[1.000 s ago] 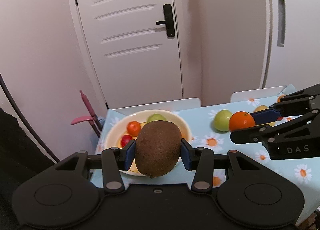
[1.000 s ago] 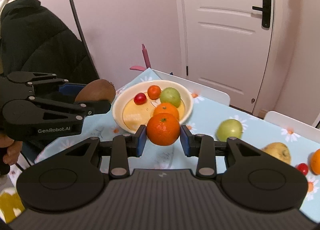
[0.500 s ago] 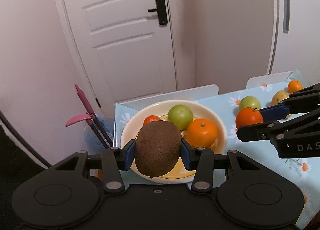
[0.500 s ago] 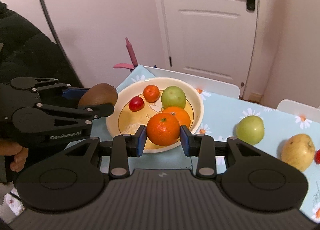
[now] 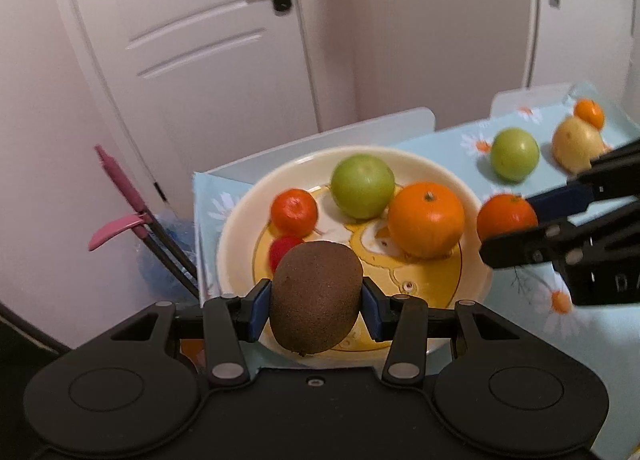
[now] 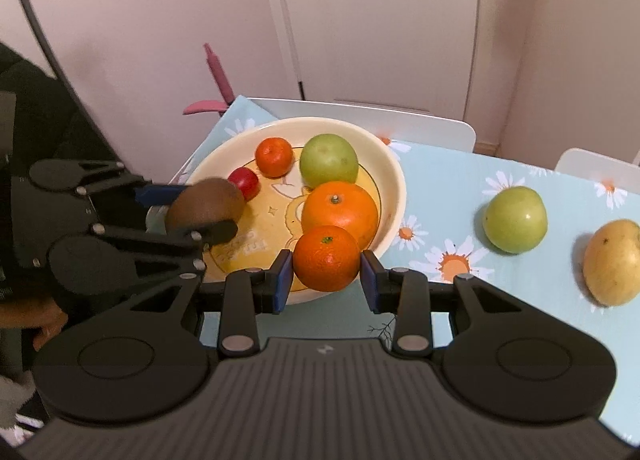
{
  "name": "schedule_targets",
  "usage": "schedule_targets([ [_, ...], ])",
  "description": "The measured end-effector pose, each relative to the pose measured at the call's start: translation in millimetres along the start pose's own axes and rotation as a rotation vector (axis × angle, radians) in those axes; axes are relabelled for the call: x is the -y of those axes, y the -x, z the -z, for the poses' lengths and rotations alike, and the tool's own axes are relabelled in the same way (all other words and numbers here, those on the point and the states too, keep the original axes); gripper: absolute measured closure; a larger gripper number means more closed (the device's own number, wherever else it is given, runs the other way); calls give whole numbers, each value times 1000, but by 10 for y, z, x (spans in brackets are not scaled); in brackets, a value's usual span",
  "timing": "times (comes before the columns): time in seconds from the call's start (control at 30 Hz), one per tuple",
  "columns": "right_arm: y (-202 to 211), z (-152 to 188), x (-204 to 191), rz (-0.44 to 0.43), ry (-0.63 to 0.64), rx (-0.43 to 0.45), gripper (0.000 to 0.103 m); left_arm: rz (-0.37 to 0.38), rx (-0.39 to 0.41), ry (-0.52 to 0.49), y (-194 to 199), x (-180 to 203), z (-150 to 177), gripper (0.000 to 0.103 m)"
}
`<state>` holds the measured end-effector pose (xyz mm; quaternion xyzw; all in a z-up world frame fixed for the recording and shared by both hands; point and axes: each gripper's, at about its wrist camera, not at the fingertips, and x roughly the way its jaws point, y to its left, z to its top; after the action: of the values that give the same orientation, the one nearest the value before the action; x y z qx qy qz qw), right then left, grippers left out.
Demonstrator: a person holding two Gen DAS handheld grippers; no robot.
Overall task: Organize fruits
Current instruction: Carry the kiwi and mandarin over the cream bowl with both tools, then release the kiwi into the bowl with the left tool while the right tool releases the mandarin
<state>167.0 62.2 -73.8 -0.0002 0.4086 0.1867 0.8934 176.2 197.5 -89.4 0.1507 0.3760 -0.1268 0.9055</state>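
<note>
Hovering over bowl: left gripper pinching kiwi, right gripper pinching tangerine. Four fruits already inside; green apple, pear left on table.

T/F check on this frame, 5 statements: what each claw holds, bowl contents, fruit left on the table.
1. The left claw holds a kiwi. True.
2. The right claw is empty. False: it grips a mandarin.
3. The bowl holds two green apples. False: one green apple is inside; the other green apple lies on the tablecloth.
4. A yellow pear lies outside the bowl. True.
5. The bowl is empty. False: it also holds a large orange.
</note>
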Motion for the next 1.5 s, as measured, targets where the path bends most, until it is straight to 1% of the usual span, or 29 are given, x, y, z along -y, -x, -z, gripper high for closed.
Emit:
schedule_targets([
  [0.2,-20,-51,5,9,-9,0,52,17,-18,-24,-120,37,-19,52],
  [0.37,-9,-66,20,12,-21,-3,52,28,-29,-24,-171,32,-26,50],
  [0.43,-17,-77,37,8,-25,-7,52,32,-15,-24,-157,27,-18,49],
  [0.47,-19,-85,46,5,-24,-10,52,28,-3,-25,-134,30,-23,39],
  [0.5,-14,-95,54,3,-21,-11,52,21,9,-23,-107,29,-29,22],
  [0.57,9,-114,69,-2,-10,-10,52,15,33,-14,-45,24,-34,7],
  [0.63,34,-136,92,-13,0,-8,52,13,40,-6,15,26,-34,7],
  [0.8,43,-193,173,-41,31,-14,52,-14,15,21,167,68,42,6],
  [0.87,21,-208,197,-51,47,-25,52,-26,13,25,222,87,90,4],
  [1.0,-49,-227,199,-74,82,-51,52,-48,2,44,309,121,173,4],
  [1.27,-298,-143,-36,-141,163,-123,52,-62,-14,77,425,182,295,4],
  [1.5,-447,-111,-185,-168,203,-144,52,-65,-20,117,476,149,399,4],
])
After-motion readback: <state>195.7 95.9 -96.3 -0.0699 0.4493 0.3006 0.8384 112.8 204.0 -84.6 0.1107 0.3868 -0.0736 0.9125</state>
